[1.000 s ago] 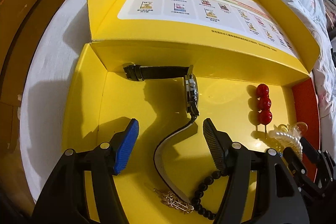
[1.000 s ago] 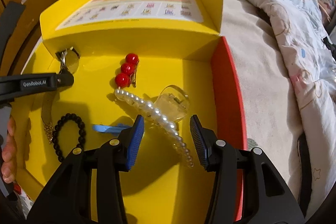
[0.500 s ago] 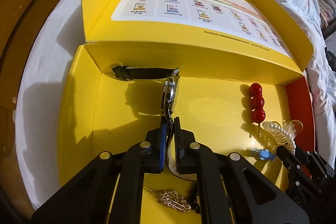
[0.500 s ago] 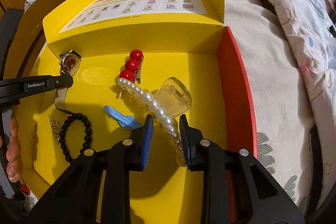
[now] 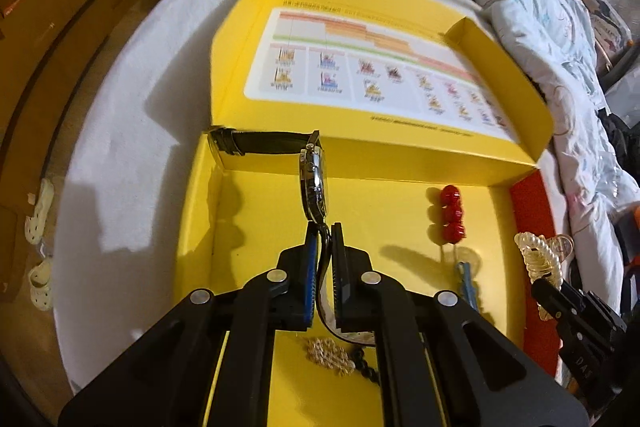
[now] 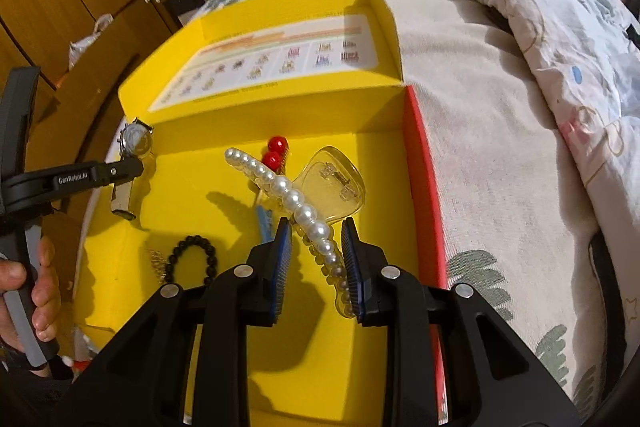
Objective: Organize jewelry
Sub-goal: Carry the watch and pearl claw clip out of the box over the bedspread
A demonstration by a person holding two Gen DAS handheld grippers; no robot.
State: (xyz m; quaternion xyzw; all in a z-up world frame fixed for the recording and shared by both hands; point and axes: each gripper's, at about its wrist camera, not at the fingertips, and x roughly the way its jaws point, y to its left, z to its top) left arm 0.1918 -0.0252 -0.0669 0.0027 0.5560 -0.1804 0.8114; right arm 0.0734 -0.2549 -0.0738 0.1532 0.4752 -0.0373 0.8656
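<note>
My left gripper (image 5: 324, 231) is shut on the strap of a black wristwatch (image 5: 316, 183) and holds it lifted above the yellow box (image 5: 200, 211); the watch face (image 6: 136, 141) also shows in the right wrist view. My right gripper (image 6: 316, 231) is shut on a pearl hair claw clip (image 6: 296, 199) and holds it raised over the box floor; the clip (image 5: 540, 259) shows at the right in the left wrist view. A red bead hairpin (image 5: 452, 213), a blue clip (image 5: 466, 283), a gold chain (image 5: 328, 353) and a black bead bracelet (image 6: 196, 259) lie in the box.
The box lid (image 5: 360, 67) lies open behind, with a printed sheet inside. The box's right wall is red (image 6: 424, 187). The box sits on a bed with a quilt (image 6: 540, 7) to the right. Wooden cabinets (image 5: 60, 7) stand to the left.
Both grippers closed, the left on the watch strap and the right on the pearl clip, and then lifted them up off the box floor.
</note>
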